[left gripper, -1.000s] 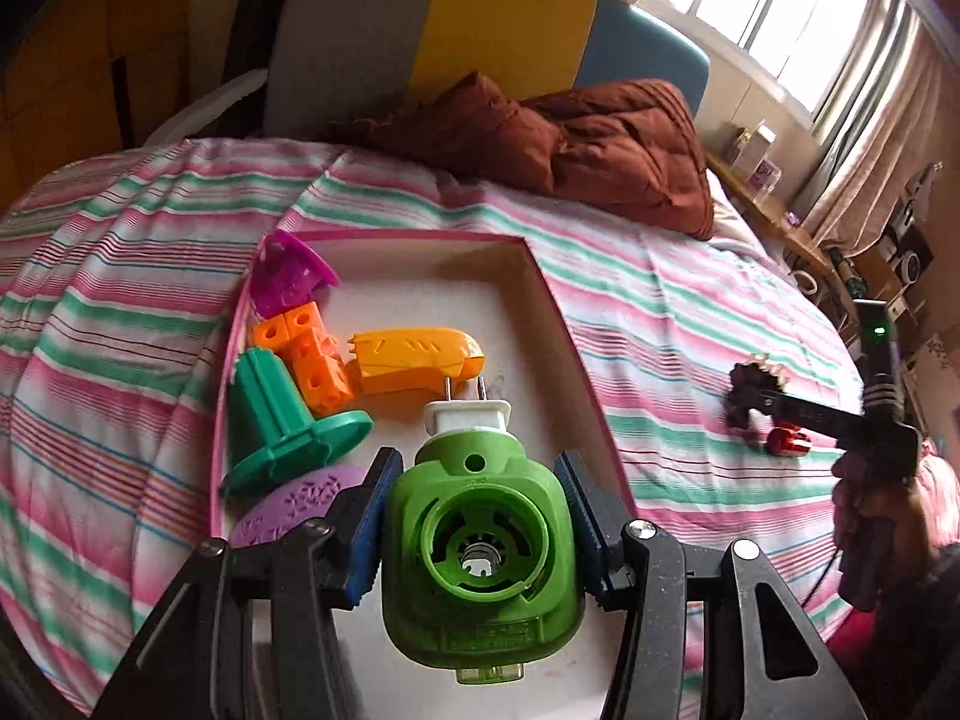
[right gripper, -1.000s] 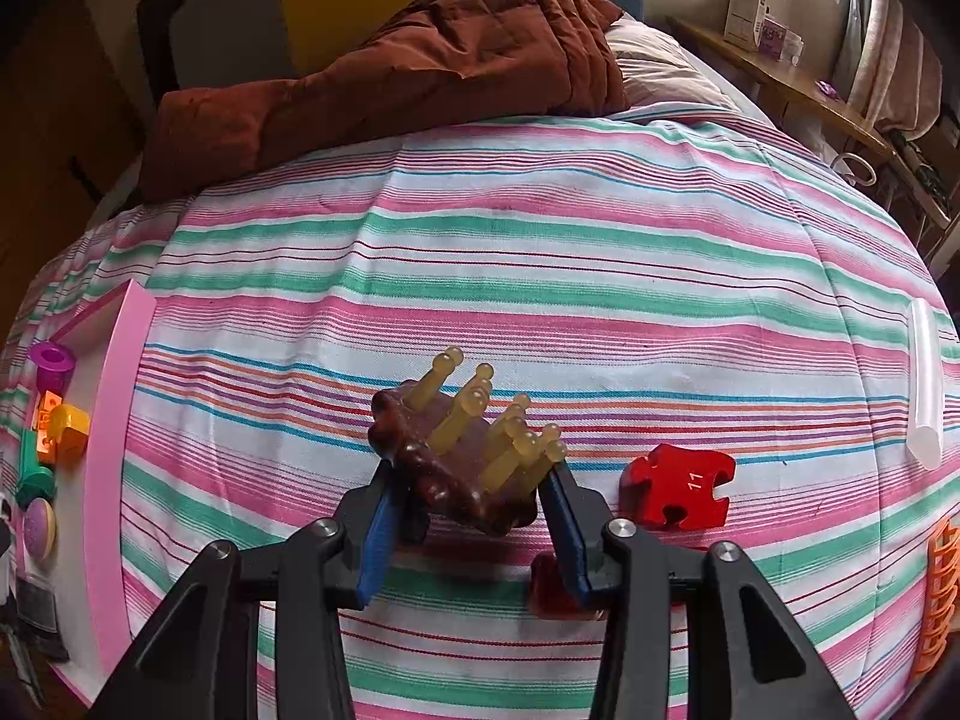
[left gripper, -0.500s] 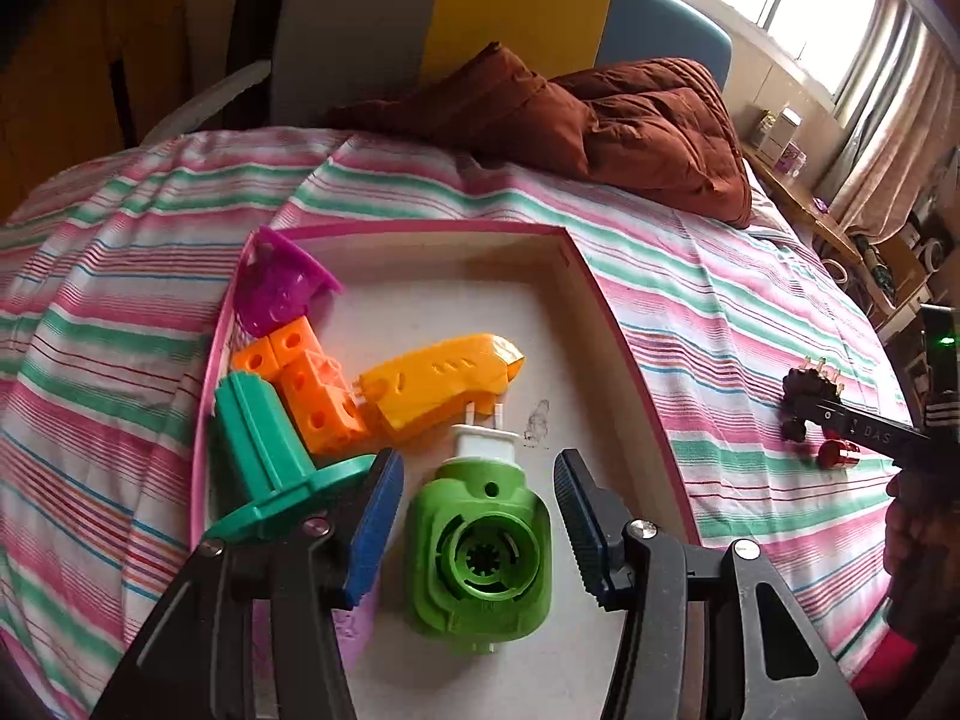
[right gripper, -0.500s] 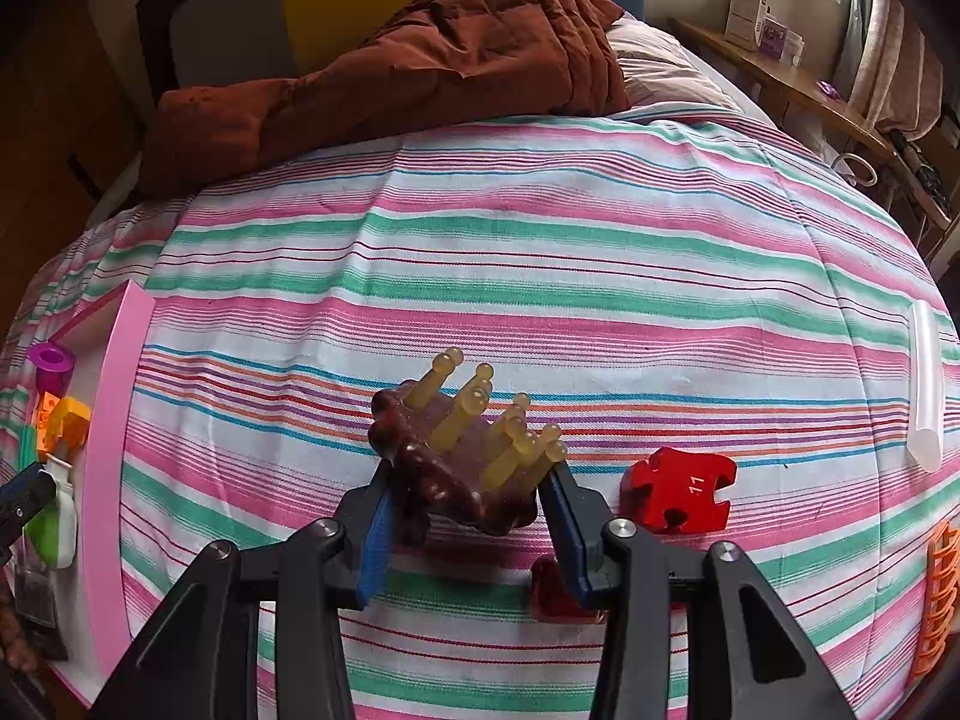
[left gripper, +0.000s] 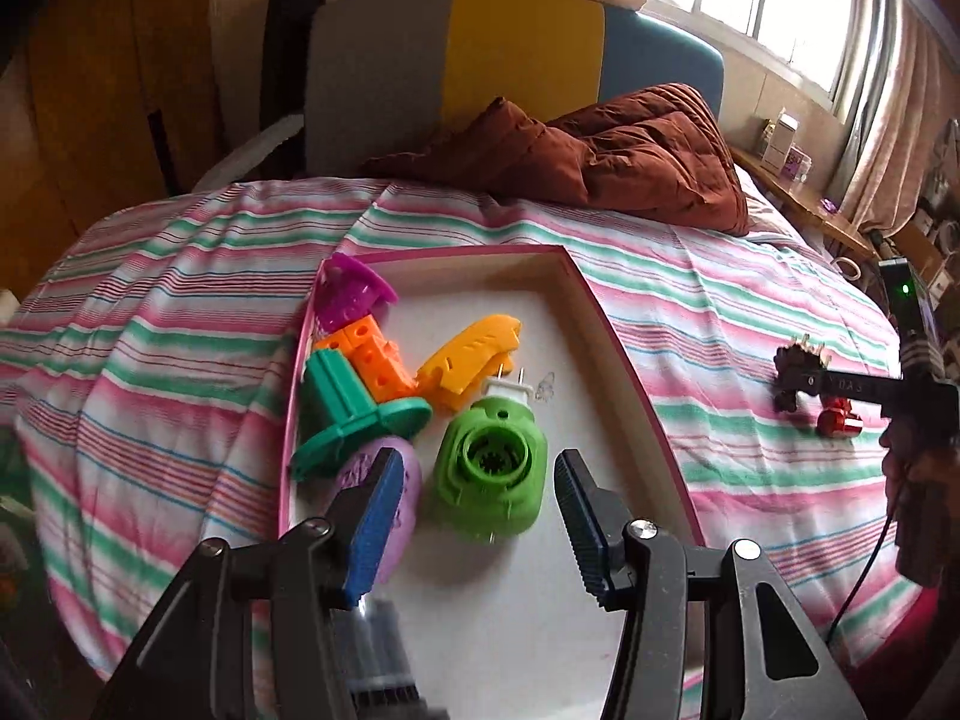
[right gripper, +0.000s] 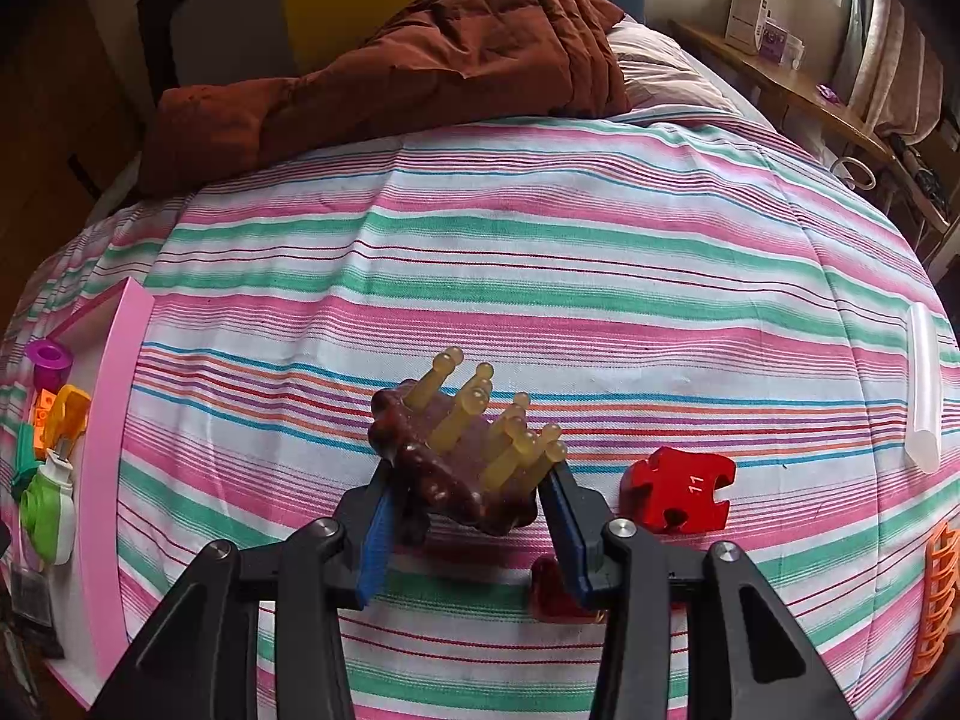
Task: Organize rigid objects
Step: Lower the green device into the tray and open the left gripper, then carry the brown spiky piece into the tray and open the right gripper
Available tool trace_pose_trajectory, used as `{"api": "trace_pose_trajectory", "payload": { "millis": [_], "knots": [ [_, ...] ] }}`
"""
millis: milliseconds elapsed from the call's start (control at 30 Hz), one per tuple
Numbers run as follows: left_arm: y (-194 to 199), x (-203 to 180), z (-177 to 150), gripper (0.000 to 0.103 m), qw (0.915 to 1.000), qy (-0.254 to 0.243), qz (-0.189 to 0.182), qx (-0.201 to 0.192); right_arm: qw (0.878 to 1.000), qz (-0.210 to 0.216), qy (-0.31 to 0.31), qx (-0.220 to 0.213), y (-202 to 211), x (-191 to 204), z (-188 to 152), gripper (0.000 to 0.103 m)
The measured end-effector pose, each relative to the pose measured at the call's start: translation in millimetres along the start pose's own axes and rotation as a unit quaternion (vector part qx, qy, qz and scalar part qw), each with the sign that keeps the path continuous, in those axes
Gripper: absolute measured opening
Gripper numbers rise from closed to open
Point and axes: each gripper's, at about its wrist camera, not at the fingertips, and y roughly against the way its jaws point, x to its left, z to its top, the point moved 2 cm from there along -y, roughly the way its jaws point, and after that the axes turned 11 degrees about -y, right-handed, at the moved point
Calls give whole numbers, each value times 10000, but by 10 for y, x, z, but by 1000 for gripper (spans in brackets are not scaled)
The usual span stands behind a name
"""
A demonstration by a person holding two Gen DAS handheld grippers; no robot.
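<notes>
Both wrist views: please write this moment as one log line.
left gripper: open, above green plug toy in pink tray | right gripper: shut on brown spiky toy

A bed with a pink, green and white striped sheet (right gripper: 540, 252) carries everything. Directly on it lie a crumpled brown quilt (right gripper: 420, 66), a pink-rimmed tray (left gripper: 618, 354), a red puzzle piece (right gripper: 678, 489), a clear tube (right gripper: 924, 390) and an orange comb-like piece (right gripper: 936, 600).
</notes>
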Motion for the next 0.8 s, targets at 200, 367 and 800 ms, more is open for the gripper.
{"api": "trace_pose_trajectory", "payload": {
  "millis": [200,367,800],
  "knots": [
    [137,-101,-176,53,9998,-147,142,8,10000,-28,30,-18,-1,11,-6,45],
    [215,-152,-263,53,9993,-262,249,-22,10000,-56,53,-32,4,15,-14,45],
    [256,-215,-411,54,9988,-398,298,39,10000,-18,-27,6,3,9,-13,45]
  ]
}}
